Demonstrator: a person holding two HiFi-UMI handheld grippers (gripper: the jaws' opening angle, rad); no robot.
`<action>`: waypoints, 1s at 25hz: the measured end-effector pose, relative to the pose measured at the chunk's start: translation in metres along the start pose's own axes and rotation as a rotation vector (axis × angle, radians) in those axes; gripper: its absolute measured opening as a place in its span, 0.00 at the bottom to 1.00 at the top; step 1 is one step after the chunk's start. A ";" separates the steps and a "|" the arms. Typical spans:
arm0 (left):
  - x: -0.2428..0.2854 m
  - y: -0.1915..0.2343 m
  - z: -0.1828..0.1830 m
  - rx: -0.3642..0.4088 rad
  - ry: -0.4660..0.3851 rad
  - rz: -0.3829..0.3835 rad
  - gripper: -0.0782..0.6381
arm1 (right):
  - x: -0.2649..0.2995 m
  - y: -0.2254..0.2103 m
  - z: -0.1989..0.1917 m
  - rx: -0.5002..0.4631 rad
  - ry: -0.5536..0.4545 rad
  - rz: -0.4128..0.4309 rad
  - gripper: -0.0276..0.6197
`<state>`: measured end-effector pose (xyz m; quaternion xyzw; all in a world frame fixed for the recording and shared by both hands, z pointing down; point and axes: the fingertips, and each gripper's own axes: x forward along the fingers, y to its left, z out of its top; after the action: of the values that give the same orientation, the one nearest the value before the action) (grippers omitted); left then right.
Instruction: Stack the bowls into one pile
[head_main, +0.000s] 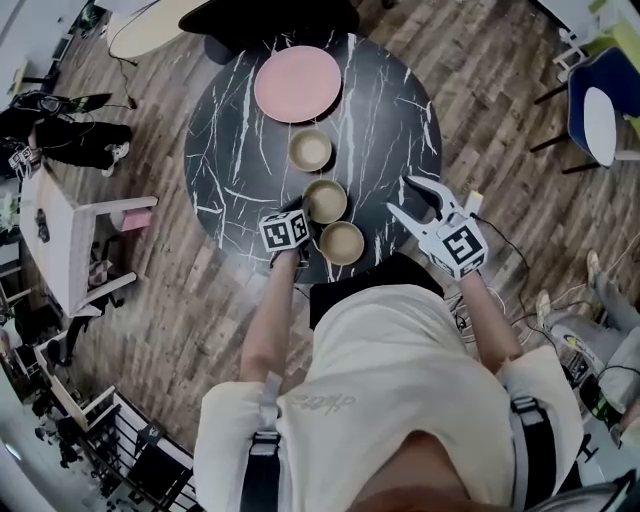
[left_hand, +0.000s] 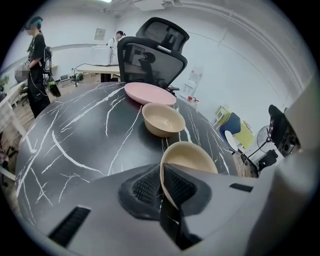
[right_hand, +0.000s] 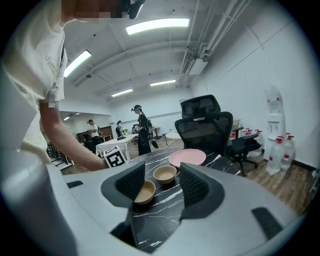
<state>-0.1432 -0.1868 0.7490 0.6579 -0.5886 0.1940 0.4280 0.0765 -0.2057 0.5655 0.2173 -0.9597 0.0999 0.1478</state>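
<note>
Left gripper clamped on the rim of the empty middle bowl, right gripper parted around nothing.

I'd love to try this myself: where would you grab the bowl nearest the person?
By its rim, probably: the nearest bowl stands upright, thin-walled and open, so one jaw goes inside, one outside. Come from above on its right side, nearest the open right gripper; the left gripper grips the middle bowl.

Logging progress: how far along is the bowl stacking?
Nothing stacked yet: near bowl, middle bowl and far bowl each sit on the table. In hand: left gripper is shut on the middle bowl's rim; right gripper open, empty. Left: nesting all three.
</note>
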 end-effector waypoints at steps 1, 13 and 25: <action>0.000 0.001 0.002 -0.013 -0.006 0.000 0.16 | 0.000 0.000 -0.001 0.000 0.000 0.000 0.37; -0.026 0.010 0.013 -0.144 -0.070 -0.015 0.16 | 0.004 0.007 -0.005 0.006 -0.005 -0.002 0.37; -0.066 -0.021 0.021 -0.096 -0.131 -0.081 0.16 | 0.008 0.030 0.002 -0.014 -0.016 0.034 0.37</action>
<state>-0.1443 -0.1647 0.6800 0.6710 -0.5969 0.1048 0.4271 0.0558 -0.1831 0.5630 0.2008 -0.9650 0.0942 0.1400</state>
